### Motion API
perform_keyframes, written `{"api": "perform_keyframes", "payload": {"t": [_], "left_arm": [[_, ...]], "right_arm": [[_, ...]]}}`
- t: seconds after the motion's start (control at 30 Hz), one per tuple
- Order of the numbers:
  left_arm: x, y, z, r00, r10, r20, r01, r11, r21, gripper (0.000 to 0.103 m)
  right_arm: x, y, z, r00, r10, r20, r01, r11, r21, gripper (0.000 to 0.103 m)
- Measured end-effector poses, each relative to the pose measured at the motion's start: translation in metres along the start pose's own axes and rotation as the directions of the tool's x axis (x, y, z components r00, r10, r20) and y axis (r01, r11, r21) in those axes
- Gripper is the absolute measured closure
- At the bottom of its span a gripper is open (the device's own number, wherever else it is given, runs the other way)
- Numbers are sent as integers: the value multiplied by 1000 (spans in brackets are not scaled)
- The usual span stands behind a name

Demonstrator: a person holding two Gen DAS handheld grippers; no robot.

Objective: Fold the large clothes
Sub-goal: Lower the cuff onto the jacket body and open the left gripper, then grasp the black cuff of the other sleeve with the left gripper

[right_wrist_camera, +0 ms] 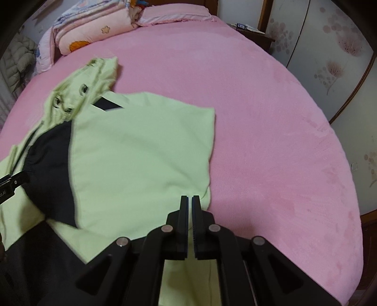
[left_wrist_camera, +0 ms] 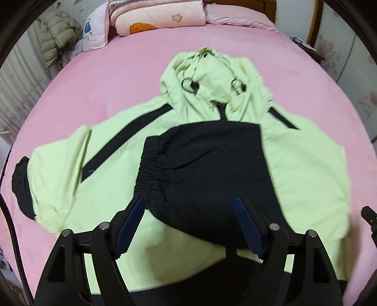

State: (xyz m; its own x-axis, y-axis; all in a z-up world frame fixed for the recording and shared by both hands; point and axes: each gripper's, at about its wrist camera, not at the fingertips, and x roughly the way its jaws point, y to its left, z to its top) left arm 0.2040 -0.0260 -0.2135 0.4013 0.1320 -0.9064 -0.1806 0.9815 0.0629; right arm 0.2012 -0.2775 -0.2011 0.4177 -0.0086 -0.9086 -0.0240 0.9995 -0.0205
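Note:
A light green hooded jacket [left_wrist_camera: 306, 169] with dark navy panels lies spread on the pink bed [left_wrist_camera: 117, 77], its hood [left_wrist_camera: 207, 75] pointing to the headboard. One sleeve is folded across the chest, and its navy end with an elastic cuff [left_wrist_camera: 150, 169] lies on top. My left gripper [left_wrist_camera: 188, 200] hovers over that navy sleeve, open, its blue pads [left_wrist_camera: 130, 221] wide apart and touching nothing. In the right wrist view the jacket [right_wrist_camera: 141, 146] fills the left half. My right gripper [right_wrist_camera: 189, 199] is shut above the jacket's near right edge, with nothing seen between its fingers.
Folded pink quilts and pillows [left_wrist_camera: 160, 18] are stacked at the head of the bed. A beige puffy coat [left_wrist_camera: 59, 30] hangs at the far left. A nightstand [right_wrist_camera: 249, 33] and flowered wardrobe doors [right_wrist_camera: 329, 58] stand on the right. Bare pink sheet [right_wrist_camera: 271, 141] stretches right of the jacket.

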Motion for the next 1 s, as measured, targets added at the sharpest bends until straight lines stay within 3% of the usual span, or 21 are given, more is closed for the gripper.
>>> {"api": "perform_keyframes", "payload": {"t": [0.3,0.53,0.77,1.0], "left_arm": [[-94,23,-5,997,-69,29,71,996,-61,22],[-150,70,-7,992,-113,63,121,983,-140,15],[-175,149,-16,993,-104,58,114,973,-202,13],[-166,267,-44,997,-44,60,60,957,-284,13]], "right_arm": [[-77,30,-1,998,61,14,-61,998,-15,100],[-122,66,3,994,106,27,-104,993,-61,100],[-157,139,7,981,187,57,-180,978,-108,100],[-161,256,0,955,288,64,-272,943,-190,100]]}}
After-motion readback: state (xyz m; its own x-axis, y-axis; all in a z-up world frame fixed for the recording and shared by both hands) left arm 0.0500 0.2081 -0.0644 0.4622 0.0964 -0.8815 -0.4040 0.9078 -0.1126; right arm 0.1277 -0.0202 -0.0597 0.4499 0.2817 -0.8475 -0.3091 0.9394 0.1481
